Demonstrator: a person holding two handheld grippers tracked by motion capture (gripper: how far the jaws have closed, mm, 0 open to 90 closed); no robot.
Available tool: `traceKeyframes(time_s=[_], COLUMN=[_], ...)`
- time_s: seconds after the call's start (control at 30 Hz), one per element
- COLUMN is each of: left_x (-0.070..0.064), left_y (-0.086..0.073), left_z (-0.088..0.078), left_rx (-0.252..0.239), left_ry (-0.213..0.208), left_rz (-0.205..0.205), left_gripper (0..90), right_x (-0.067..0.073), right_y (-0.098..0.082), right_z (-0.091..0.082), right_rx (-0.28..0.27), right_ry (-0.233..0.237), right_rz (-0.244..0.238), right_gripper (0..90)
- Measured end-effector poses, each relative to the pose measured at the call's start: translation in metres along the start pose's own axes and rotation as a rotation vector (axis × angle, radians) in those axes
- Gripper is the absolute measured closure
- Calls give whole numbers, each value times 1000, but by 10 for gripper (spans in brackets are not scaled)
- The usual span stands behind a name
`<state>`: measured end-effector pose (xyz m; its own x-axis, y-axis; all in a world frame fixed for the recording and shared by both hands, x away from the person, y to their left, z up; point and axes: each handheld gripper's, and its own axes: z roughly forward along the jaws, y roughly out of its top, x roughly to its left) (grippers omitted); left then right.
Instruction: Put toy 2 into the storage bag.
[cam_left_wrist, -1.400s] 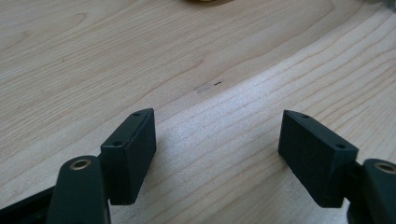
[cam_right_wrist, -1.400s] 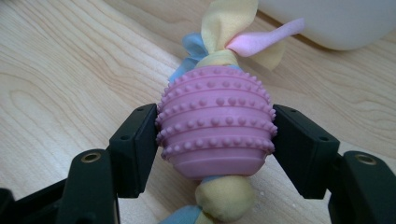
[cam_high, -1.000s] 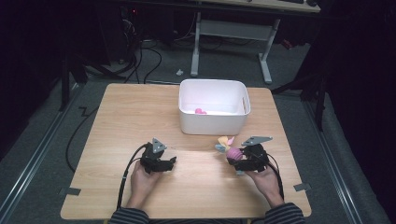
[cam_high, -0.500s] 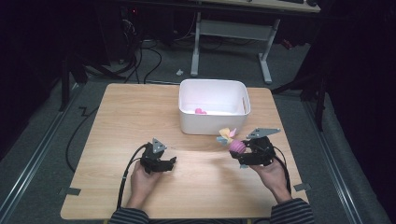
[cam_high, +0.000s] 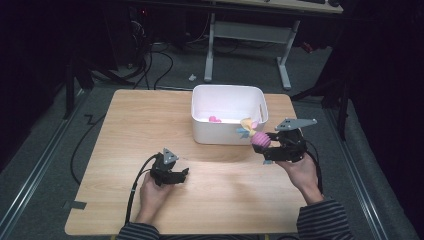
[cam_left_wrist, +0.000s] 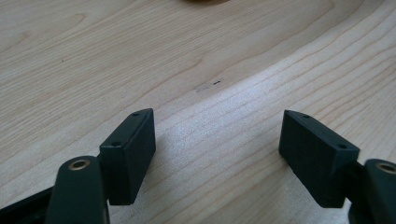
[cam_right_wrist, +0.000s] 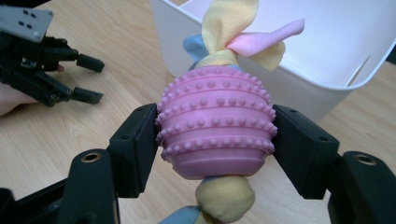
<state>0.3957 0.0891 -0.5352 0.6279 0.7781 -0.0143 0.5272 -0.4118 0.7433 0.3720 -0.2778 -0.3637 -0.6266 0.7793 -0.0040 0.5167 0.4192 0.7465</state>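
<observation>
Pink studded toy (cam_right_wrist: 215, 122) has risen off the table (cam_high: 130, 125), clamped in right gripper (cam_high: 267, 148)

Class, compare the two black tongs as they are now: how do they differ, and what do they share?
The left tongs gape empty; the right tongs clamp a pink studded rubber ball toy with cloth tails. The left rest low on the wooden table; the right hang raised beside the white plastic bin. Both are hand-held.
</observation>
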Motion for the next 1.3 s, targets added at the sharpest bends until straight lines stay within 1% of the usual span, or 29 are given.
traceKeyframes(time_s=[0.27, 0.33, 0.4, 0.43, 0.53, 0.57, 0.63, 0.83, 1.03, 1.17, 1.3], left_x=[0, 0, 0, 0, 0, 0, 0, 0, 0, 0, 0], left_y=[0, 0, 0, 0, 0, 0, 0, 0, 0, 0, 0], left_z=[0, 0, 0, 0, 0, 0, 0, 0, 0, 0, 0], left_rx=[0, 1, 0, -1, -1, 0, 0, 1, 0, 1, 1], left_ry=[0, -1, -1, 0, -1, 0, 0, -4, -3, -2, -2], left_rz=[0, -1, -1, -1, -1, -1, -1, -3, -3, -1, -1], left_gripper=[274, 274, 274, 274, 274, 274, 274, 274, 273, 273, 273], right_x=[-9, -11, -14, -16, -20, -22, -23, -26, -29, -34, -37], right_y=[26, 33, 41, 45, 56, 62, 66, 85, 99, 107, 112], right_z=[-3, -3, -1, 1, 6, 10, 12, 28, 42, 50, 60], right_rx=[-15, -16, -4, -3, 9, 13, 21, 46, 77, 81, 100], right_ry=[-13, -16, -20, -24, -33, -35, -36, -41, -56, -74, -66], right_rz=[-5, -8, -9, -16, -15, -17, -18, -27, -38, -47, -40], right_gripper=[348, 348, 347, 348, 347, 347, 347, 346, 345, 345, 345])
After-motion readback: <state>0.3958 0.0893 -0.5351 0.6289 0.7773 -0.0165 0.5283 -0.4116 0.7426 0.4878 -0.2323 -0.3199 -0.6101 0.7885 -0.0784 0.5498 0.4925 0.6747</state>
